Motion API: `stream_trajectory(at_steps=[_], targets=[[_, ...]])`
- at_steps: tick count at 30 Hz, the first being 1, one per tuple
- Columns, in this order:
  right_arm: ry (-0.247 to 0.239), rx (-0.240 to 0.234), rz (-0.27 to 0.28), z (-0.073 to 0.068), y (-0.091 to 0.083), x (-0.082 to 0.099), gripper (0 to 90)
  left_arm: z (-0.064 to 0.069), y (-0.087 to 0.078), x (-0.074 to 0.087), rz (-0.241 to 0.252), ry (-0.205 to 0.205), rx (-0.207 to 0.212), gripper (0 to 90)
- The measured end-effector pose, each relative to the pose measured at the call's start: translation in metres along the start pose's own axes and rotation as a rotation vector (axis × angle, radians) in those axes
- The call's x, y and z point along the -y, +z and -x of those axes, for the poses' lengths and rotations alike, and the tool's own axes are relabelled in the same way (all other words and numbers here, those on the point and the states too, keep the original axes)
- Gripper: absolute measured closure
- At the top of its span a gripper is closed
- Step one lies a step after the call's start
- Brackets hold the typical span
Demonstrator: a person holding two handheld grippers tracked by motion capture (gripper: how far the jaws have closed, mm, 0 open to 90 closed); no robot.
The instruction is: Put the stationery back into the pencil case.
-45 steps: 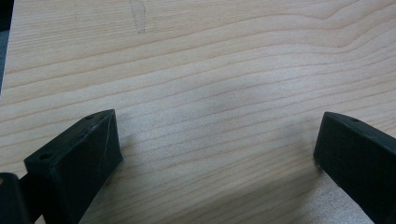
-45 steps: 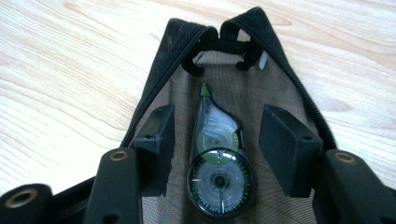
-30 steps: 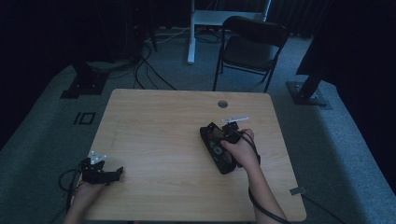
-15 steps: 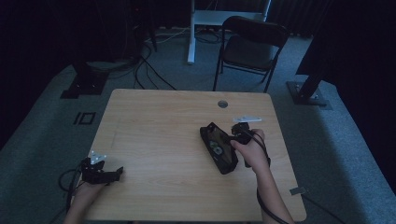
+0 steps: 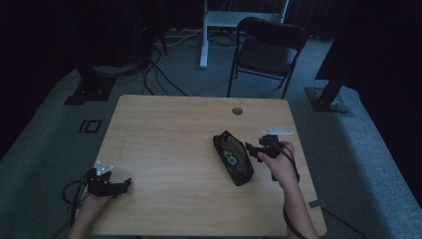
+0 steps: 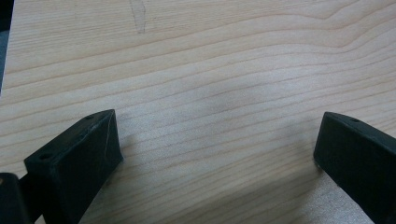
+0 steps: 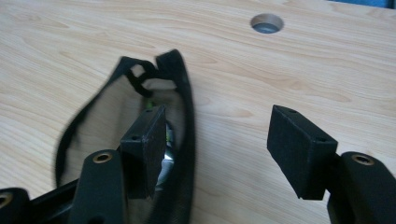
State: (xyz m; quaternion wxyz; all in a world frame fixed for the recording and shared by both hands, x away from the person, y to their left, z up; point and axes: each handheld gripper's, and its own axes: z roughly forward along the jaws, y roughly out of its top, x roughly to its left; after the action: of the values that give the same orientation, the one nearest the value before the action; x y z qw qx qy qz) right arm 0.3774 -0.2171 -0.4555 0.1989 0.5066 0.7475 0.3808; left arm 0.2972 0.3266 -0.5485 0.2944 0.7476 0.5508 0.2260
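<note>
Right gripper [image 5: 260, 148] drawn back off soft black zip pouch [image 5: 233, 157], jaws wide, empty. Pouch lies unzipped right of centre on pale wooden table [image 5: 169, 134]. Left gripper [image 5: 115, 186] idle, spread, empty. Release looks finished.

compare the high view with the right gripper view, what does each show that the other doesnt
High view alone: the left gripper near the table's front left corner, the person's hands, a chair and floor cables beyond the table.

Right gripper view alone: a close look past the pouch's rim, and the wide gap between its own jaws.

Both: the open black pouch, the round table hole, and the right gripper beside the pouch.
</note>
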Motion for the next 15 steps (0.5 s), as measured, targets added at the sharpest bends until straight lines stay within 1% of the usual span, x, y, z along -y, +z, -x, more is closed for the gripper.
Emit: stream_trajectory(at_steps=[3,4,5,7,10,13,14,15], targets=[[0.002,-0.002,0.015,0.008,-0.002,0.006,36.3,0.0,0.0,0.0,0.0,0.0,0.0,0.7],[0.002,-0.002,0.015,0.008,-0.002,0.006,36.3,0.0,0.0,0.0,0.0,0.0,0.0,0.7],[0.009,0.012,0.021,0.015,-0.003,0.014,35.6,0.0,0.0,0.0,0.0,0.0,0.0,0.7],[0.009,0.013,0.017,0.02,-0.003,0.02,33.5,0.0,0.0,0.0,0.0,0.0,0.0,0.7],[0.026,0.02,0.002,0.026,-0.003,0.028,33.5,0.0,0.0,0.0,0.0,0.0,0.0,0.7],[0.042,0.025,0.0,0.031,-0.002,0.036,33.5,0.0,0.0,0.0,0.0,0.0,0.0,0.7],[0.042,0.025,0.0,0.031,-0.002,0.036,33.5,0.0,0.0,0.0,0.0,0.0,0.0,0.7],[0.047,0.022,0.002,0.035,-0.001,0.041,32.6,0.0,0.0,0.0,0.0,0.0,0.0,0.7]])
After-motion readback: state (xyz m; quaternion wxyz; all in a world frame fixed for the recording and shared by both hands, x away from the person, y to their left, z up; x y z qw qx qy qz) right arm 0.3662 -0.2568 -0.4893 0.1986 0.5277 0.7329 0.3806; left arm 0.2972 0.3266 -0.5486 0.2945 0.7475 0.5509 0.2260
